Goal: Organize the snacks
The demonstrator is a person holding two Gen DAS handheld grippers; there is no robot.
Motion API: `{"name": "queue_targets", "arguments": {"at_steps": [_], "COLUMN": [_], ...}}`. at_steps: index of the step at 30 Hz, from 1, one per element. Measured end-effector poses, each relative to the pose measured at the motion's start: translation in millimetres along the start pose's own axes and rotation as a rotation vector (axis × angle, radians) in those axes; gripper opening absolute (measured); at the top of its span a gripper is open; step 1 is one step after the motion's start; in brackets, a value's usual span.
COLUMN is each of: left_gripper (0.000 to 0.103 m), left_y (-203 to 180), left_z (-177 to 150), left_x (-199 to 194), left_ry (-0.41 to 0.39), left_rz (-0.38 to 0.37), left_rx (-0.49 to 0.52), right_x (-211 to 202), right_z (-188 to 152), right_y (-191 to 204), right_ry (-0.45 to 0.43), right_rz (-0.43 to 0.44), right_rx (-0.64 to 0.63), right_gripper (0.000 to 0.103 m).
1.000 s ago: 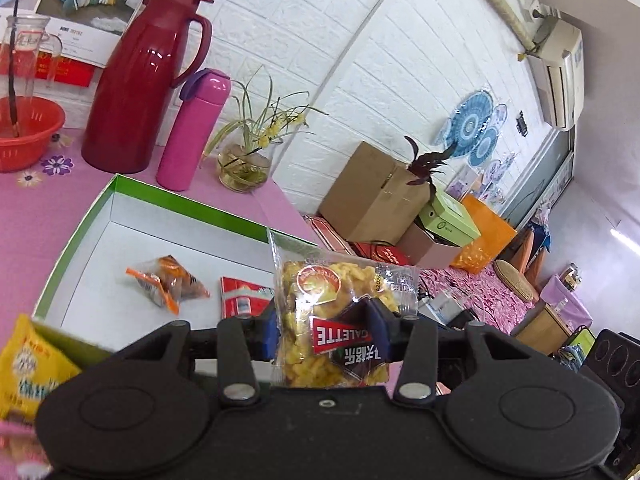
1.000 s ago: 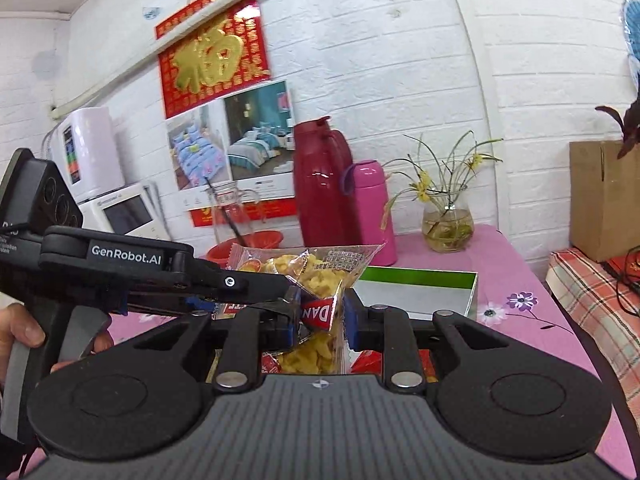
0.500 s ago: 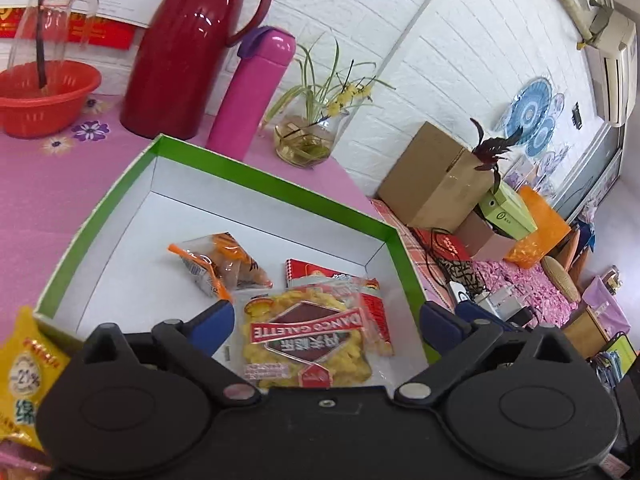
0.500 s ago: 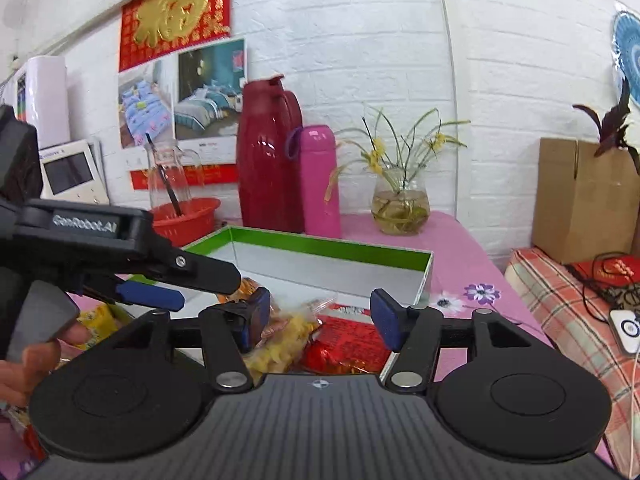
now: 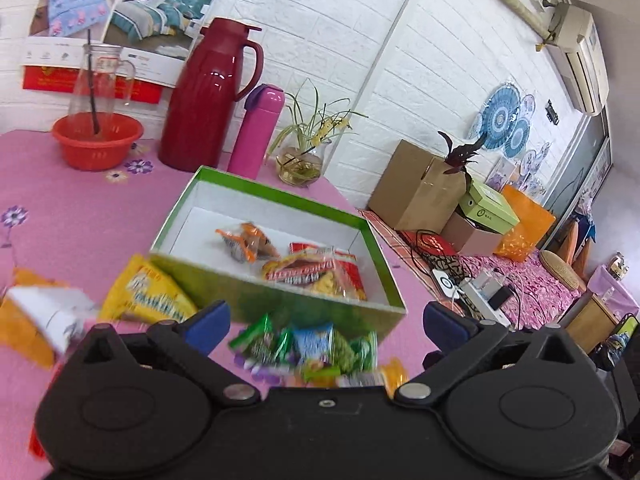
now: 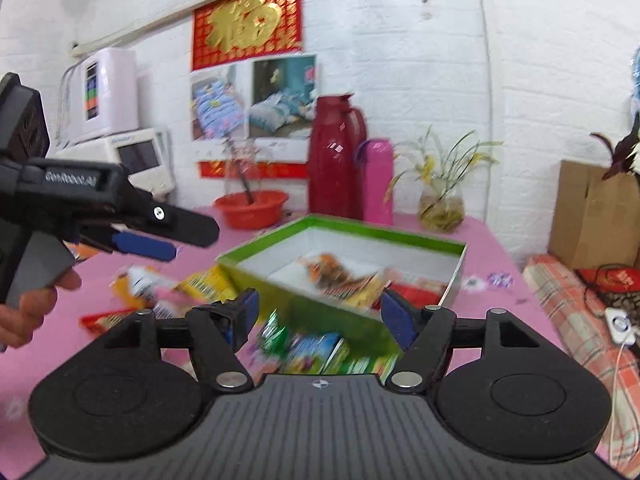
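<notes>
while both pairs of tongs hang over the pink tablecloth (image 5: 80,216) with nothing between their blue tips, the green box (image 5: 280,304) sits open just ahead of them with snacks already in it. the left gripper (image 5: 326,320) has its fingers spread wide apart, and under the gap lies a blurred heap of green and blue packets (image 5: 312,350) on the cloth, right against the near wall of the box. inside the box a clear bag of yellow crisps with a red label (image 5: 316,274) rests toward the near right corner, partly over a flat red packet (image 5: 352,260), and an orange-and-clear wrapped snack (image 5: 246,240) lies just behind them, apart from the walls. a yellow packet (image 5: 148,296) leans on the box's near left corner from outside, with an orange-and-white packet (image 5: 36,316) further left on the cloth.

in the right wrist view the right gripper (image 6: 318,316) is likewise open, empty, above the same green and blue heap (image 6: 316,350) in front of the box (image 6: 332,314). the left gripper (image 6: 148,246) shows at the left edge, held in a hand (image 6: 28,304), its tips pointing toward the box. behind the box stand a red thermos jug (image 5: 208,96), a pink flask (image 5: 256,132), a glass vase with a plant (image 5: 300,160) and a red bowl (image 5: 96,140)
</notes>
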State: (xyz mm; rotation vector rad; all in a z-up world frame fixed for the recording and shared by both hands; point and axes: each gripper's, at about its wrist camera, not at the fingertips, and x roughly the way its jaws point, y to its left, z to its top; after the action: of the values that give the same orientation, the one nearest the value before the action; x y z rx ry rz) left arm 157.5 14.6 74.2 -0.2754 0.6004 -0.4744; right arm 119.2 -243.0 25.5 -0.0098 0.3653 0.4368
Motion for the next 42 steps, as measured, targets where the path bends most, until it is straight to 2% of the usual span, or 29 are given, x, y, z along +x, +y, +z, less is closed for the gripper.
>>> {"name": "queue_targets", "arguments": {"at_steps": [5,12,20,26,28,30,32,35,42], "left_gripper": [0.103,0.103,0.103,0.103,0.103,0.103,0.096,0.091,0.091], "left_y": [9,27,32,38,37,36,34,33,15], "left_z": [-41,-94,-91,-85,-87,-89,-90,-91,-81], "left_x": [-16,-15,4,28,33,36,36,34,19], "left_ry": [0.046,0.127,0.133,0.182,0.198,0.196,0.191,0.188,0.137], "left_rz": [0.017,-0.042,-0.071,-0.088,-0.094,-0.091,-0.062,-0.072,-0.087], "left_rx": [-0.029,-0.141,-0.142,-0.152,-0.143,-0.132,-0.111,-0.112,-0.069], "right_x": [-7,4,20,33,37,41,41,35,17], "right_z": [-29,-53,-59,-57,-58,-58,-59,-60,-46], "right_y": [19,39,54,54,52,51,50,50,51], "right_ry": [0.094,0.191,0.226,0.243,0.249,0.264,0.261,0.253,0.194], "right_rz": [0.052,0.101,0.117,0.137,0.144,0.138,0.132,0.127,0.111], "right_rx": [0.012,0.010,-0.057,-0.044,-0.034,-0.025,-0.011,-0.013,-0.024], "right_gripper": [0.103,0.103,0.103,0.103,0.096,0.071,0.067,0.066,0.064]}}
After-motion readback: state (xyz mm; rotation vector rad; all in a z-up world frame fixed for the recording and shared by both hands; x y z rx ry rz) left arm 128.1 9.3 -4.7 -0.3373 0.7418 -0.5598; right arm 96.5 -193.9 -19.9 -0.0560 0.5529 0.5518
